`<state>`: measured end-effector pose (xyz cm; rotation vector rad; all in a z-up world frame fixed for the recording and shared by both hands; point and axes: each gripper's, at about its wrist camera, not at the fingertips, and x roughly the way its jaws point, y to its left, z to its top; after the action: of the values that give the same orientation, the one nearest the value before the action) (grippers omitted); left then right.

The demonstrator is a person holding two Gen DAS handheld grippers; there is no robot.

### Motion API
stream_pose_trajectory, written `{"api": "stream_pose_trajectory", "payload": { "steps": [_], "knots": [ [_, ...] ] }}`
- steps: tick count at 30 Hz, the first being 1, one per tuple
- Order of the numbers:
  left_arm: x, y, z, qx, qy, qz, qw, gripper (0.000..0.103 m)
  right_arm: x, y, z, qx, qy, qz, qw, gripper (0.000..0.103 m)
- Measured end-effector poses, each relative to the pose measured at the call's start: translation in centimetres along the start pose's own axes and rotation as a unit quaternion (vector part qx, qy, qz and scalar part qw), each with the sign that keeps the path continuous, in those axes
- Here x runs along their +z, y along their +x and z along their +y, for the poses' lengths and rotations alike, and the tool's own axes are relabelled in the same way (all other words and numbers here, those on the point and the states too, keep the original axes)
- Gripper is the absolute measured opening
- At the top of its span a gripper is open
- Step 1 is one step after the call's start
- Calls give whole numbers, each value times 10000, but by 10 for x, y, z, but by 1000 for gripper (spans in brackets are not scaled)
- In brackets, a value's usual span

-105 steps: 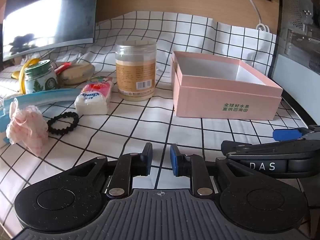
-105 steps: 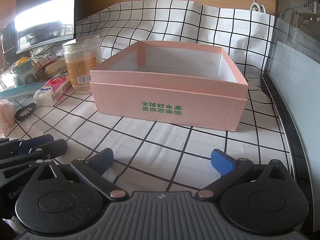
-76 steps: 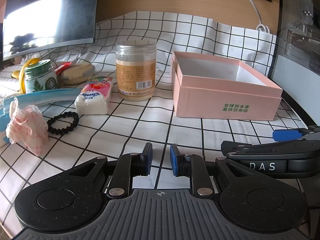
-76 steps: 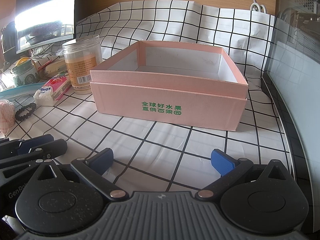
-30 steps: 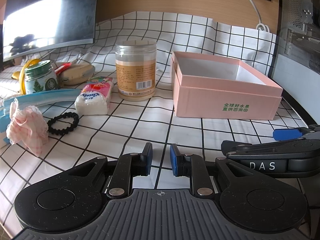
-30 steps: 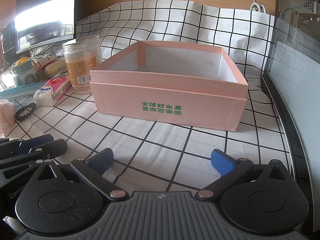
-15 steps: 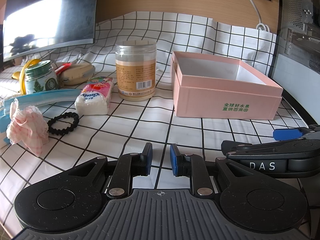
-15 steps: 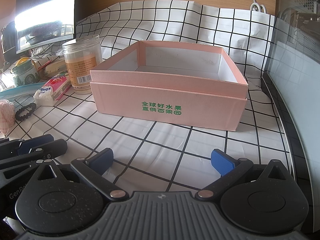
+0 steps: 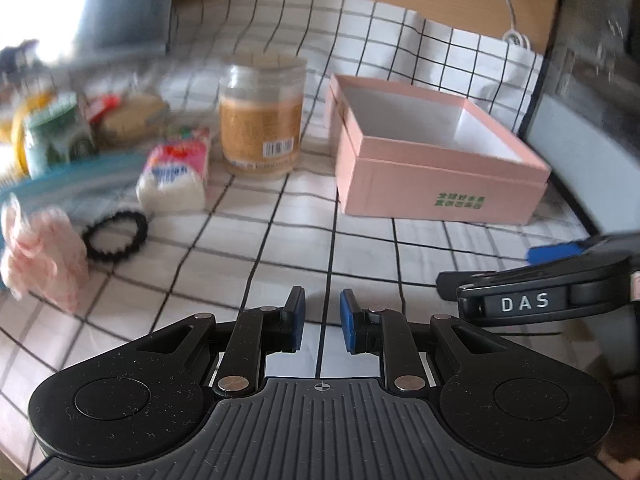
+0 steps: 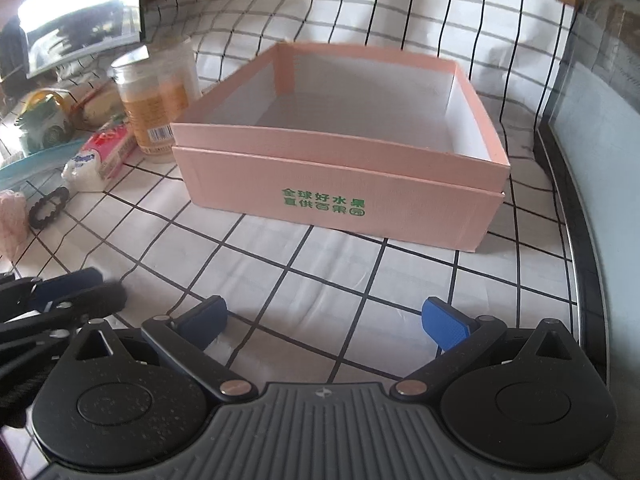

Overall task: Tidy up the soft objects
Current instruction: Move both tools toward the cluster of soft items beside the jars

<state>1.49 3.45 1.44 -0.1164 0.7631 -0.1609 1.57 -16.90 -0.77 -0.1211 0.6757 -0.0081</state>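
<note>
An open pink box (image 9: pixel 432 168) (image 10: pixel 340 184) with green print stands on the checked cloth, and I see nothing inside it. Left of it lie a pink cloth scrunchie (image 9: pixel 44 256), a black hair tie (image 9: pixel 116 236) (image 10: pixel 48 208) and a tissue pack (image 9: pixel 176 172) (image 10: pixel 100 156). My left gripper (image 9: pixel 322 320) is empty, its jaws a narrow gap apart, low over the cloth in front of these. My right gripper (image 10: pixel 324 320) is wide open and empty, facing the box.
A clear jar with an orange label (image 9: pixel 262 116) (image 10: pixel 158 104) stands left of the box. A green-lidded jar (image 9: pixel 54 140), a blue strip (image 9: pixel 76 180) and other small items sit at far left. A monitor and a wooden wall stand behind, with a dark raised edge (image 10: pixel 588 280) at right.
Both cameras have lifted and tilted, so the table shows from higher up, with motion blur in the left wrist view. No object has moved and neither jaw gap has changed.
</note>
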Motion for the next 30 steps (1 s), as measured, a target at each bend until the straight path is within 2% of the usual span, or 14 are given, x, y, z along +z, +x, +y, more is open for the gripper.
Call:
{"api": "stream_pose_trajectory", "payload": {
  "steps": [2, 4, 9, 11, 13, 15, 17, 18, 20, 23, 25, 26, 28, 30],
  "knots": [
    [4, -5, 19, -369, -382, 211, 9984, 21, -1, -2, 2, -61, 47, 17, 10000, 103],
    [6, -16, 40, -534, -579, 234, 9966, 21, -5, -5, 5, -93, 76, 24, 9999, 103],
    [23, -69, 90, -331, -281, -255, 9987, 21, 1, -8, 21, 211, -293, 370, 9987, 103],
    [36, -90, 117, -156, -181, -478, 9986, 21, 5, -12, 34, 213, -336, 396, 9984, 103],
    [52, -104, 154, 237, -303, -609, 9974, 21, 12, -21, 50, 219, -333, 239, 9989, 103],
    [66, -109, 194, 592, -677, -569, 9943, 21, 22, -29, 68, 350, -227, 125, 9991, 103],
    [79, -108, 242, 881, -1274, -435, 9870, 21, 37, -37, 88, 558, 31, 42, 9984, 103],
    [84, -104, 266, 968, -1580, -320, 9822, 21, 46, -42, 101, 692, 107, -23, 9975, 103],
    [90, -97, 297, 974, -1864, -207, 9774, 21, 62, -47, 128, 768, -12, -143, 9969, 103],
    [100, -86, 303, 744, -1326, -305, 9879, 21, 81, -48, 172, 606, -475, -270, 9967, 103],
    [102, -77, 288, 614, -503, -316, 9963, 21, 88, -45, 195, 452, -673, -266, 9964, 103],
    [102, -71, 281, 585, -98, -290, 9978, 21, 89, -43, 202, 400, -730, -233, 9963, 103],
    [97, -58, 266, 627, 690, -156, 9955, 22, 91, -38, 213, 337, -781, -113, 9963, 103],
    [92, -52, 267, 619, 939, -42, 9936, 22, 90, -35, 218, 254, -753, -3, 9968, 103]
  ]
}}
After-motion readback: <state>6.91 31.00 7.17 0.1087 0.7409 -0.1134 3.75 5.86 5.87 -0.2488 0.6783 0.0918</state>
